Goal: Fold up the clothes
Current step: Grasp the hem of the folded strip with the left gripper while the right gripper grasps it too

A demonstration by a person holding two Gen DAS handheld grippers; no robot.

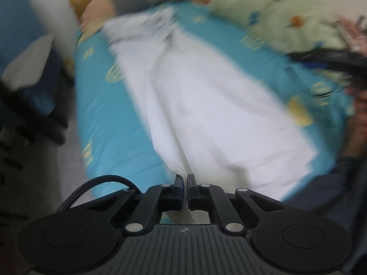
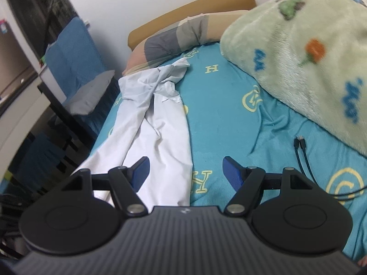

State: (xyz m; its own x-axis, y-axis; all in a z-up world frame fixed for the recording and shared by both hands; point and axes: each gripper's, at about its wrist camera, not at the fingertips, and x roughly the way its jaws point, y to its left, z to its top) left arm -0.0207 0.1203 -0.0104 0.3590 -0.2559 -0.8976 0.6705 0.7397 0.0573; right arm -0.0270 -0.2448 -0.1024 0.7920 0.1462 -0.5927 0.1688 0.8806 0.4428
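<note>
A white garment (image 1: 206, 105) lies lengthwise on a bed with a turquoise sheet (image 1: 103, 105). My left gripper (image 1: 185, 178) is shut on the garment's near edge, the cloth pinched between its jaws; this view is blurred. In the right wrist view the same white garment (image 2: 160, 123) stretches away on the turquoise sheet (image 2: 218, 105), crumpled at its far end. My right gripper (image 2: 185, 169) is open and empty, low over the sheet, with its left finger over the garment's right edge.
A pale green fleece blanket (image 2: 298, 52) is heaped at the right. A black cable (image 2: 302, 151) lies on the sheet beside the right gripper. A striped pillow (image 2: 174, 39) and tan headboard (image 2: 195, 2) are at the far end. A blue-covered chair (image 2: 73, 52) stands left of the bed.
</note>
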